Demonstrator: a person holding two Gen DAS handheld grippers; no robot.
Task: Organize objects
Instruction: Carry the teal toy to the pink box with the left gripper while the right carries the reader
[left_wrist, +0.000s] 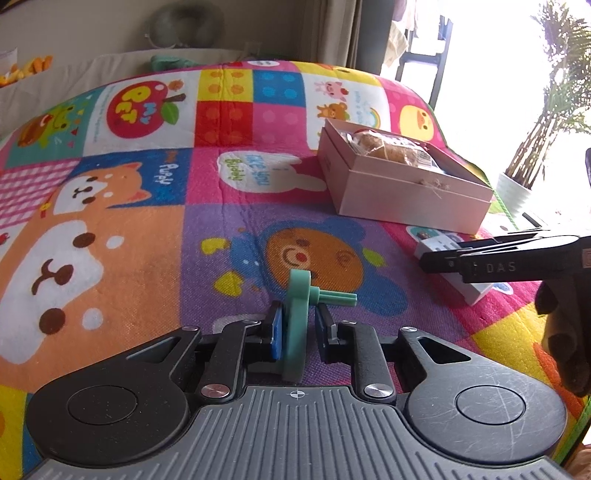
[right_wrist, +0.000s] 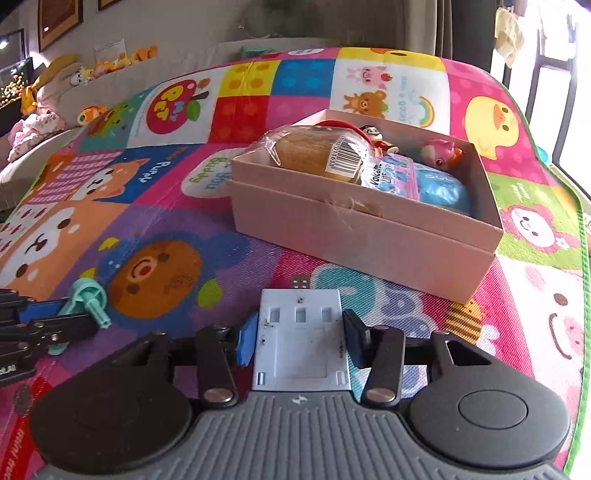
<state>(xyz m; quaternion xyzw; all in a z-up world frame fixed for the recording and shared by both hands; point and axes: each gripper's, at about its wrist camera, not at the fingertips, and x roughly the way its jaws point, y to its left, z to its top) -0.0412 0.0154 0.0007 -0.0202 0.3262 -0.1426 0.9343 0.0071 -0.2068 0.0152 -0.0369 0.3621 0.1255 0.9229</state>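
Note:
A mint-green plastic disc with a peg (left_wrist: 295, 321) stands upright between the blue pads of my left gripper (left_wrist: 299, 330), which is shut on it just above the play mat. From the right wrist view, that green piece (right_wrist: 86, 295) and the left gripper (right_wrist: 79, 317) show at the far left. My right gripper (right_wrist: 301, 341) has its pads against both sides of a flat white plastic device (right_wrist: 301, 332) lying on the mat. The right gripper (left_wrist: 443, 260) and the white device (left_wrist: 437, 246) also appear at the right of the left wrist view. An open pink box (right_wrist: 351, 240) lies just beyond.
The pink box (left_wrist: 406, 199) holds wrapped bread (right_wrist: 314, 151), a small figure (right_wrist: 373, 138), a pink toy (right_wrist: 441, 153) and blue packets (right_wrist: 439, 188). The colourful play mat (left_wrist: 147, 258) covers the floor. Plush toys (right_wrist: 44, 107) sit on a sofa at back left, and a potted plant (left_wrist: 517, 188) stands at right.

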